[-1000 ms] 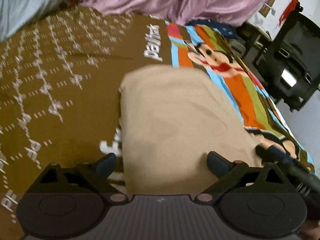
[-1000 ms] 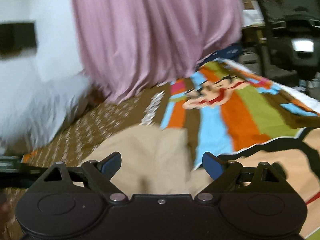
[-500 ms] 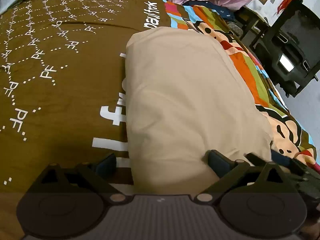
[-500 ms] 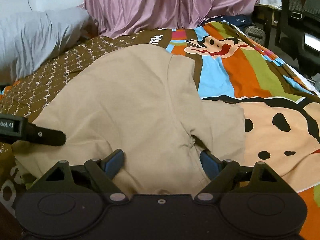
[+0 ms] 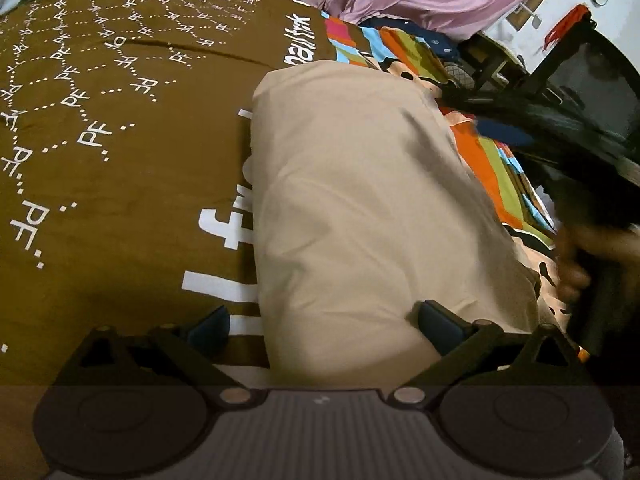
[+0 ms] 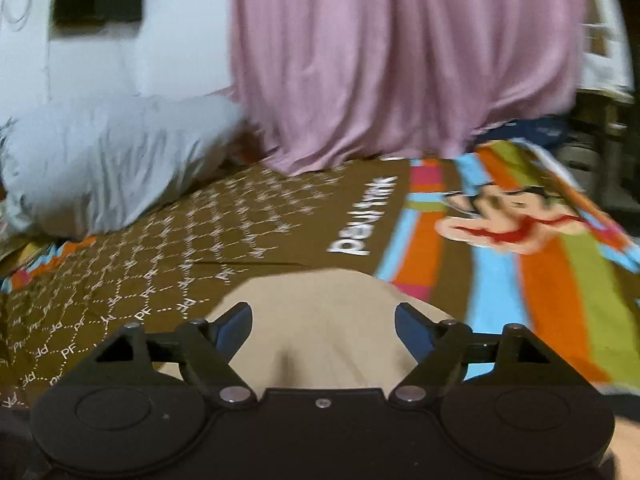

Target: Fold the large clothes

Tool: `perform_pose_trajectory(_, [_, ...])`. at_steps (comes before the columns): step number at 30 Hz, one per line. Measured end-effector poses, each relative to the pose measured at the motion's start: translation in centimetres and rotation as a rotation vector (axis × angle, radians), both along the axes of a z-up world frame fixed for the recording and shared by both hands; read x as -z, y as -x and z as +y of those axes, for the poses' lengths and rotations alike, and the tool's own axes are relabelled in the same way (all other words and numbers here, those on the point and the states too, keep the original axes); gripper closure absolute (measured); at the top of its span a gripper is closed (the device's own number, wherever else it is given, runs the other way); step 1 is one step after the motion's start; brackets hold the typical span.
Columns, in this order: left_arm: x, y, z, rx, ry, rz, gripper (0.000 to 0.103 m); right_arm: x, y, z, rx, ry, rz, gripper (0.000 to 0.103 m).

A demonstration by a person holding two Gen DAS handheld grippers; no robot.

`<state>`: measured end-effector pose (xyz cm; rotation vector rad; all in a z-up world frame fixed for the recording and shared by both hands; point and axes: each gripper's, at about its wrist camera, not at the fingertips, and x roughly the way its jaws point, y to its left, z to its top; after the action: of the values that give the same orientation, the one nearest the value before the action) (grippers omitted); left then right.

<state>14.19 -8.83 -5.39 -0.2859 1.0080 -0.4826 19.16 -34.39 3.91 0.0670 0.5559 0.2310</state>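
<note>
Bed cover [image 5: 120,184]: brown, printed with white dotted hexagons and "PF" letters, with large white lettering along one band. One part of it carries bright stripes and a cartoon monkey face [image 6: 500,220].

Beige garment [image 5: 360,208]: the task's piece. It lies folded into a long oblong on the cover, across the border between the brown field and the striped part. Its surface is fairly smooth, with a few soft creases. Its near end sits between the fingers of the left gripper.

Left gripper [image 5: 324,324]: black frame, blue pads, held just over the near end of the garment. Jaws stand wide apart; the right pad lies over the cloth and the left pad over the white lettering beside it. Nothing is pinched.

Right gripper [image 6: 324,332]: same make, seen in a blurred picture. It hovers above the far rounded end of the garment. Its jaws are closing yet remain well apart, with beige cloth below and between them; the pads do not press on it.

Hand [image 5: 572,268]: at the right edge of the left wrist view, blurred, wrapped around a dark handle.

Pink curtain [image 6: 400,60]: hangs down to the head of the bed.

Grey pillow [image 6: 108,164]: lies at the far left, against a white wall.
</note>
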Motion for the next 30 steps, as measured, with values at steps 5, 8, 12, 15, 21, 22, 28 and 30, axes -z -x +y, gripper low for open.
perform_pose_trajectory(5, [0.3,-0.2,0.2,0.003,0.021,0.002,0.001,5.7,-5.9,2.0,-0.044,0.033,0.219,0.02])
perform_pose_trajectory(8, [0.4,-0.2,0.0,0.018,0.02,-0.011,0.0,8.6,-6.6,-0.6,0.018,-0.186,0.324,0.013])
perform_pose_trajectory(12, [0.5,-0.4,0.1,0.022,0.018,-0.008,0.0,9.0,-6.2,-0.4,0.036,-0.173,0.309,0.011])
perform_pose_trajectory(15, [0.3,-0.3,0.1,0.019,0.008,-0.004,0.0,8.1,-5.8,0.0,0.059,-0.14,0.3,0.009])
perform_pose_trajectory(21, [0.3,-0.1,0.2,0.01,0.001,0.001,0.001,3.4,-0.3,-1.1,0.06,-0.039,0.204,0.014])
perform_pose_trajectory(22, [0.2,-0.1,0.2,0.011,0.0,0.002,0.001,3.1,1.0,-1.3,0.067,-0.017,0.203,0.015])
perform_pose_trajectory(28, [0.1,-0.5,0.0,0.033,-0.015,0.016,0.0,5.7,6.4,-3.5,0.162,0.04,0.236,0.014])
perform_pose_trajectory(30, [0.0,-0.6,-0.1,0.037,-0.026,0.015,0.0,7.0,6.9,-4.5,0.158,-0.027,0.225,0.014])
